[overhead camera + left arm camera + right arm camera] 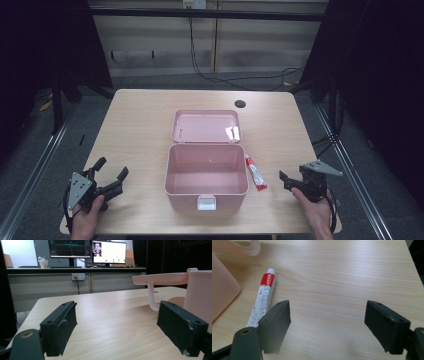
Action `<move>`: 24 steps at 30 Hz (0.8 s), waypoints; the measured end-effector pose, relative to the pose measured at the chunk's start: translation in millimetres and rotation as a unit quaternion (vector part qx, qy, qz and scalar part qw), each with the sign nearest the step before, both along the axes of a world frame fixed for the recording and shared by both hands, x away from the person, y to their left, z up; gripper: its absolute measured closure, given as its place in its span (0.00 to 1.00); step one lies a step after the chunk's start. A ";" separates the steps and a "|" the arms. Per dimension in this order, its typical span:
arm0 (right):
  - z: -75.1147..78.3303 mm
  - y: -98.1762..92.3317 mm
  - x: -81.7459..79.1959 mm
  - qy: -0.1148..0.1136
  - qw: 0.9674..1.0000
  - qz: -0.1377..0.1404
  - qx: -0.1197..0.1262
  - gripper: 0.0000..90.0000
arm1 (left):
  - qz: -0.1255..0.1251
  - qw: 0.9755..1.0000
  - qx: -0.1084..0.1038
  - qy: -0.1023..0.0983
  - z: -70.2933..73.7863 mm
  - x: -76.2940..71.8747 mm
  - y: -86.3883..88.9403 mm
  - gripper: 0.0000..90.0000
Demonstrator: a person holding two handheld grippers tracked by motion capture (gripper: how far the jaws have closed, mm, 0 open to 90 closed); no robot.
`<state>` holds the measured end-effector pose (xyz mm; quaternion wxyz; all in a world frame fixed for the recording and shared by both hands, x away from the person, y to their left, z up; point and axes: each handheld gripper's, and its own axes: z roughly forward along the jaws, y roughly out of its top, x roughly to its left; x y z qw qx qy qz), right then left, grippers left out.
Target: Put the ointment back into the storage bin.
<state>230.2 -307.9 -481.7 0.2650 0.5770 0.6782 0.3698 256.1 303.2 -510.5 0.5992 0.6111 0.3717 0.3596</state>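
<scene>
A pink plastic box [206, 176] stands open and empty at the table's middle, its lid [206, 126] laid back flat behind it. A white and red tube [255, 172] lies on the table just right of the box; in the right gripper view the tube [263, 298] lies ahead of the left jaw. My left gripper [111, 173] rests open near the front left corner, held by a hand, with the box wall [198, 297] at its right. My right gripper [289, 181] is open at the front right, a little right of the tube. Both hold nothing.
The wooden table [140, 125] has a round cable hole [240, 104] at the back right. Dark floor and rails run along both sides. Cables hang behind the table. Monitors [87, 250] stand on a far desk in the left gripper view.
</scene>
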 end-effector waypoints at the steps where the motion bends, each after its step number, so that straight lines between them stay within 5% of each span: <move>1: 0.1 -0.7 -0.2 0.002 1.000 0.003 0.002 0.22 | 0.002 1.000 0.000 -0.002 0.1 0.3 0.1 0.18; 13: 8.6 -3.3 -2.8 0.015 0.999 0.017 0.030 0.29 | -0.001 1.000 0.002 0.000 0.0 -0.2 0.2 0.18; 20: 21.4 3.6 -2.2 0.038 0.997 0.054 0.042 0.30 | -0.001 1.000 0.002 0.000 0.0 -0.2 0.2 0.18; 24: 31.1 4.2 -3.0 0.028 0.996 0.072 0.036 0.31 | -0.002 1.000 -0.001 0.000 -0.1 -0.4 -0.1 0.18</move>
